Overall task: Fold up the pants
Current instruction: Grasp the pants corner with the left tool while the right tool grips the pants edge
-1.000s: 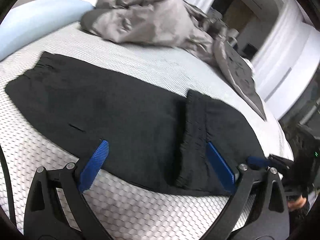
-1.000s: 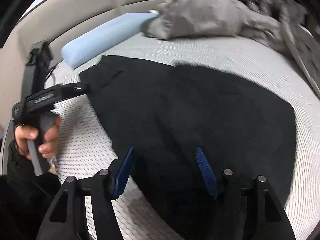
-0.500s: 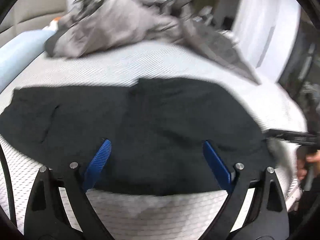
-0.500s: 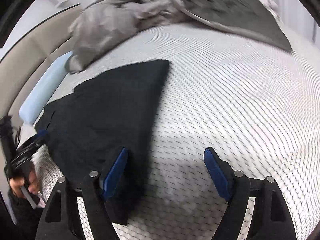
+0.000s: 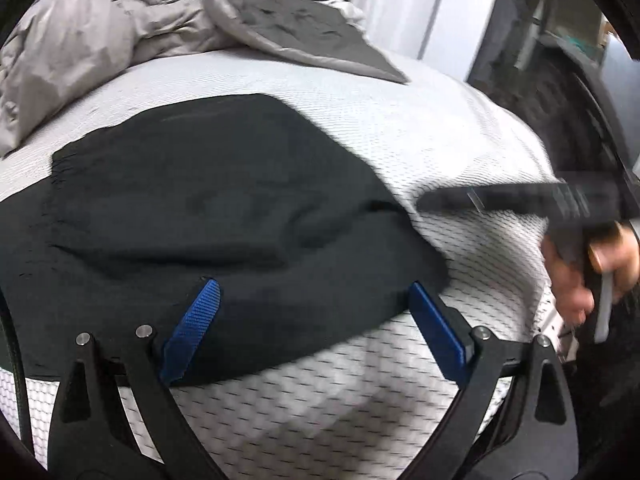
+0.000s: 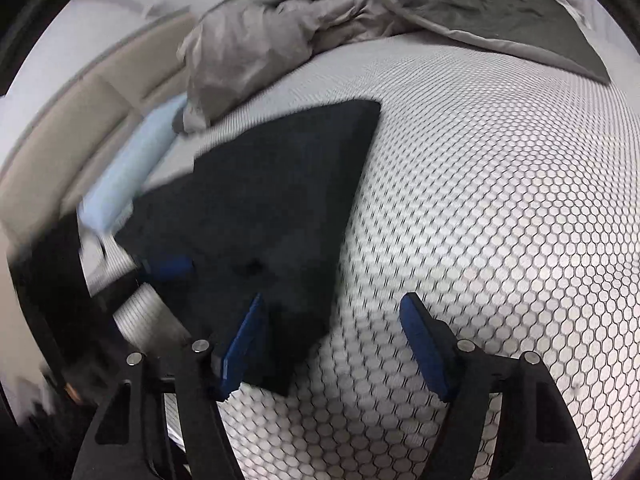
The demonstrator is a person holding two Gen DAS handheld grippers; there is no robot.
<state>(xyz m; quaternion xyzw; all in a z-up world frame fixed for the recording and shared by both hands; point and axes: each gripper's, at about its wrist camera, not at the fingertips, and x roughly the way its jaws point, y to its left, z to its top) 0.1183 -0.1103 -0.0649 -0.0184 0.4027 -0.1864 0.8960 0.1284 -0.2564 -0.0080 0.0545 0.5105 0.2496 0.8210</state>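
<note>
Black pants (image 5: 208,216) lie folded flat on the white mesh mattress (image 5: 440,128); they also show in the right wrist view (image 6: 272,216). My left gripper (image 5: 312,292) is open and empty, hovering over the pants' near edge. My right gripper (image 6: 332,308) is open and empty, its left finger over the pants' near right corner, its right finger over bare mattress. The right gripper shows in the left wrist view (image 5: 516,200) at the right, held by a hand. The left gripper's blue pad (image 6: 168,266) shows blurred at the left of the right wrist view.
A crumpled grey duvet (image 5: 120,32) lies at the far side of the bed, also in the right wrist view (image 6: 320,20). A light blue pillow (image 6: 128,172) and beige headboard (image 6: 72,120) stand at the left. The mattress edge (image 5: 552,312) drops off at the right.
Both grippers have swung right along the pants toward their right end. The right gripper moved nearer the pants' corner. Both stay open.
</note>
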